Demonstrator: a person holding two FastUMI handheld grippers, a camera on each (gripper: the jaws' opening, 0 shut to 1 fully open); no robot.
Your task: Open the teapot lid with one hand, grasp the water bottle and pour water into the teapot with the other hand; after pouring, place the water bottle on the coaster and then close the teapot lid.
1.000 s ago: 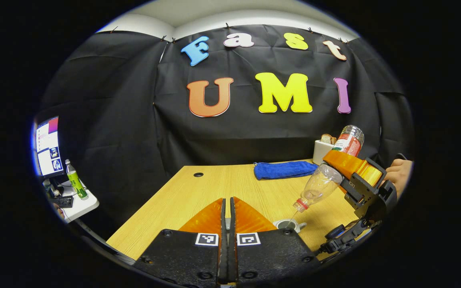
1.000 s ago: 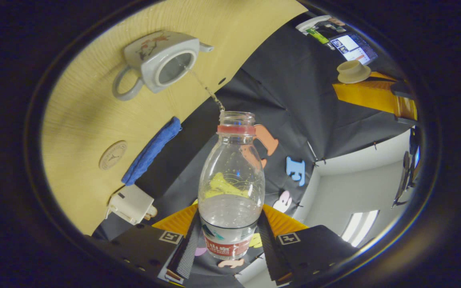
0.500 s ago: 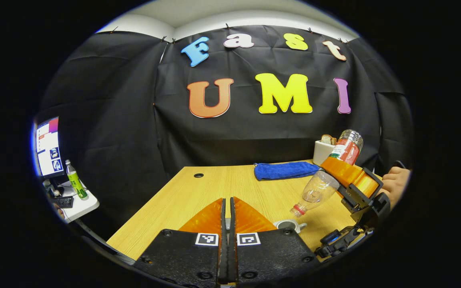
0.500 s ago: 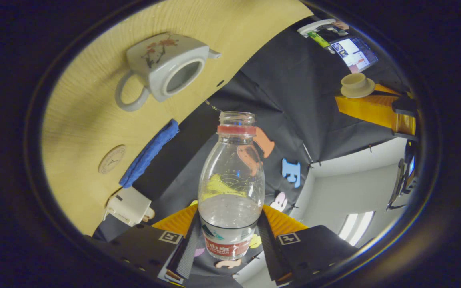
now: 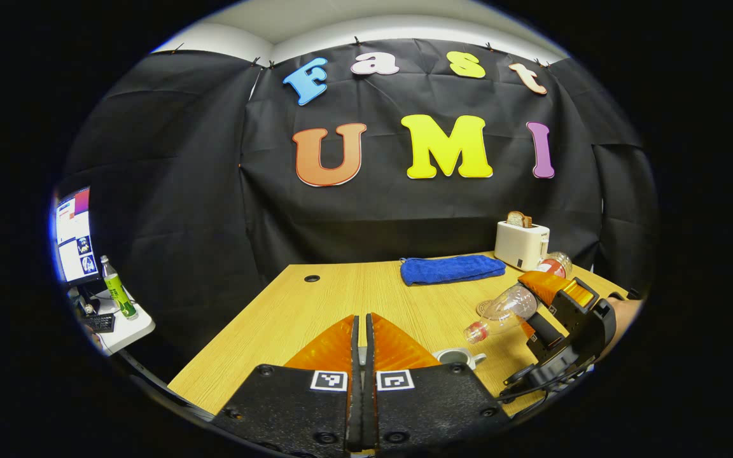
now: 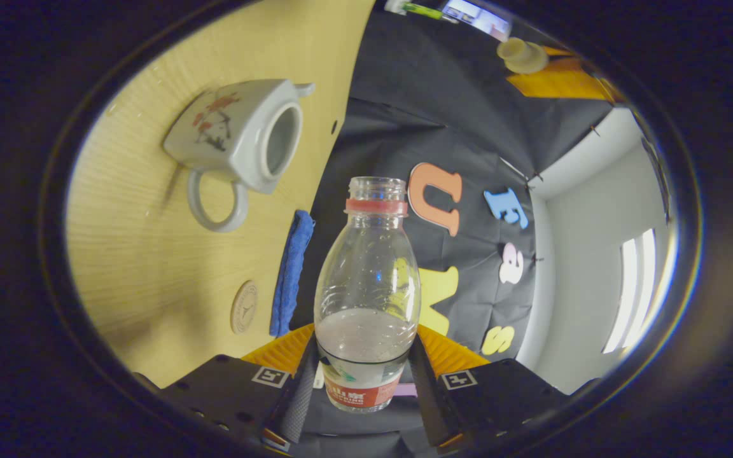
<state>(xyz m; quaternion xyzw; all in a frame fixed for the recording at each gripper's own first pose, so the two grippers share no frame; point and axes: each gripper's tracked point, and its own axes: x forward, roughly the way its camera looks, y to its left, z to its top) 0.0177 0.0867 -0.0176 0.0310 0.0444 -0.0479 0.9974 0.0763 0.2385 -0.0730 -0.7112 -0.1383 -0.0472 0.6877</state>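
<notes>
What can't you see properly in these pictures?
- Teapot, left gripper view: mostly hidden behind the left gripper.
- Water level in the teapot, right gripper view: opening seen side-on, dark inside.
- Coaster, left gripper view: partly behind the water bottle.
- Teapot lid, right gripper view: tiny, near the edge.

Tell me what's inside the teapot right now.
The teapot stands lidless on the table. In the right gripper view its opening shows a grey inner wall, but any water level is too dim to tell. The bottle in the right claw holds some water.
</notes>
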